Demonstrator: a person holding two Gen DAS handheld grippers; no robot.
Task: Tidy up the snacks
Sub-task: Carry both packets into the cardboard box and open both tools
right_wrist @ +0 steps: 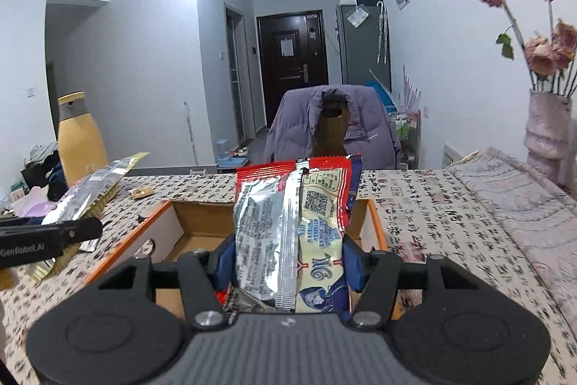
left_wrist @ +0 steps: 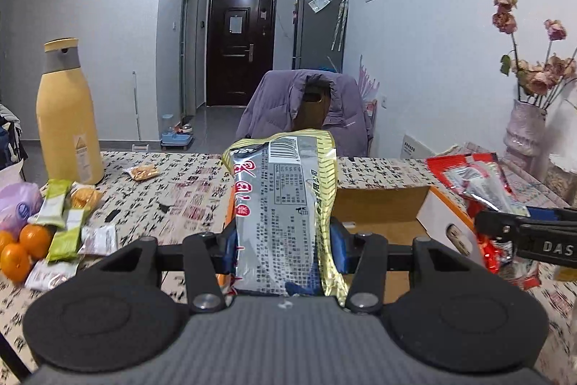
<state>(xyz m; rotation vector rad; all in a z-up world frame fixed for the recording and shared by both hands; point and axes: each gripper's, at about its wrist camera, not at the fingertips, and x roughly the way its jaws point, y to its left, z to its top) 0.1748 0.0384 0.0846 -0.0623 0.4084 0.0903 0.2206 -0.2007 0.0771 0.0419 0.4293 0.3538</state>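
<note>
My left gripper (left_wrist: 285,249) is shut on a silver and gold snack packet (left_wrist: 283,204), held upright above the left part of an open cardboard box (left_wrist: 382,201) with orange and white sides. My right gripper (right_wrist: 288,267) is shut on a red and silver snack packet (right_wrist: 292,233), held upright over the same box (right_wrist: 202,226). The right gripper and its red packet (left_wrist: 479,183) show at the right of the left wrist view. The left gripper and its packet (right_wrist: 90,193) show at the left of the right wrist view.
A yellow bottle (left_wrist: 68,118) stands at the table's far left. Oranges (left_wrist: 25,248), green snack bars (left_wrist: 61,215) and small packets lie at the left. A small snack (left_wrist: 142,173) lies further back. A vase of dried flowers (right_wrist: 548,128) stands right; a chair with purple jacket (left_wrist: 306,107) stands behind.
</note>
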